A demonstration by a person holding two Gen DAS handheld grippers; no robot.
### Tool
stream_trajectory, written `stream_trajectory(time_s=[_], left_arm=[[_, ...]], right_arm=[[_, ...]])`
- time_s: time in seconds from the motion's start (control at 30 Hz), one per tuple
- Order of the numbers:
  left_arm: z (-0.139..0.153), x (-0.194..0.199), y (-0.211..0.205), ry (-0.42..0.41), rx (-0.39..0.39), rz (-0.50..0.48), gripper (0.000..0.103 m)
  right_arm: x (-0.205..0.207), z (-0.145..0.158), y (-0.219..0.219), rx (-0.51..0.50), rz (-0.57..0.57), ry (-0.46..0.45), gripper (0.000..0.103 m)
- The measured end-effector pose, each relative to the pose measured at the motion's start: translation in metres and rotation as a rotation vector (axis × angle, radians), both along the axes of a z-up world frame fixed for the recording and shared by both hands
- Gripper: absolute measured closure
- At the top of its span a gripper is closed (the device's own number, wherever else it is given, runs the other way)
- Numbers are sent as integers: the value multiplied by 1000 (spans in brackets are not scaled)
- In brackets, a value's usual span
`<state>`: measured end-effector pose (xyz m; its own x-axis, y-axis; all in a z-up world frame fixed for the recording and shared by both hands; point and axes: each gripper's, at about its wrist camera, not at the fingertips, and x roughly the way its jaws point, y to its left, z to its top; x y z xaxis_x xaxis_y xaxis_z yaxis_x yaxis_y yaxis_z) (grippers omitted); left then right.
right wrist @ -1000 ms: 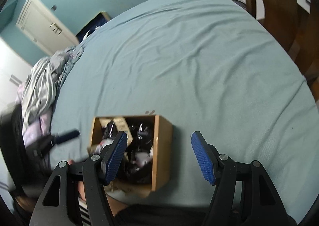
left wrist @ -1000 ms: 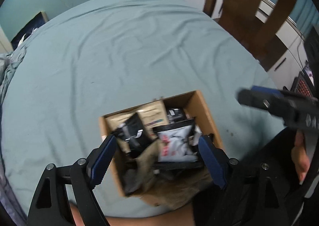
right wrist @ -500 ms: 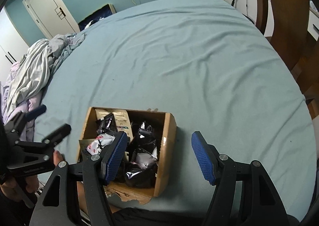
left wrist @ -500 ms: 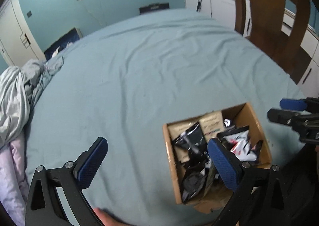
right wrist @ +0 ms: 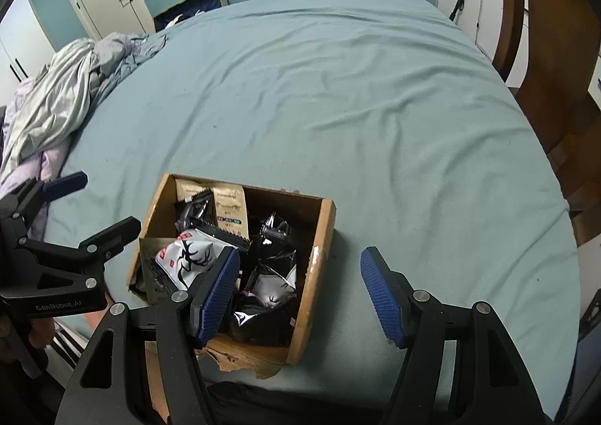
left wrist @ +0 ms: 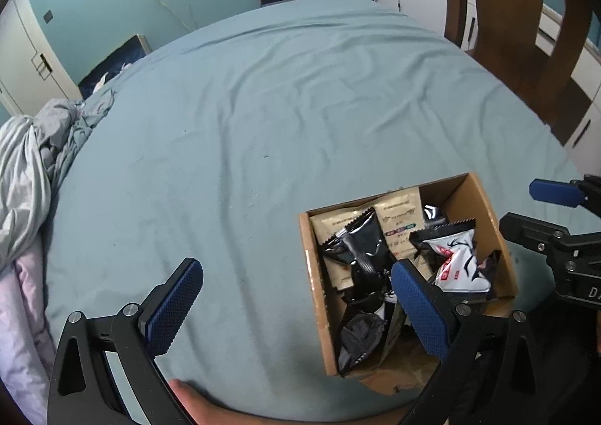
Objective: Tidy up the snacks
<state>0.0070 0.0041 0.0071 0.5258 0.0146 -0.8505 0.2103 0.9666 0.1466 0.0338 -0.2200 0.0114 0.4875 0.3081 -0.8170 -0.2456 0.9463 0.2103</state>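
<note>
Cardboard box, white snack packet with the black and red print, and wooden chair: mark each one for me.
cardboard box (right wrist: 319, 256): right wrist view, on its right wall.
white snack packet (left wrist: 456, 259): left wrist view, middle of its printed face.
wooden chair (left wrist: 507, 12): left wrist view, on its backrest.

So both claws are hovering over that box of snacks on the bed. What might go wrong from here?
1. The cardboard box sits on a soft bedsheet near the bed's edge and its near flap looks torn; a nudge could tip it.
2. The packets lie jumbled and overlapping, so fingers may pinch two at once.
3. The left gripper and right gripper are both open and close together and might collide.
</note>
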Motion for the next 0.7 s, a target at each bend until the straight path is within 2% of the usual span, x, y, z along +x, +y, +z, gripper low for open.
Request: stream_trajectory(time_s=[0.7], left_arm=[[-1,-4,-9,-20,50,-28,1]], right_arm=[[2,-4,3,-29,18,5,37]])
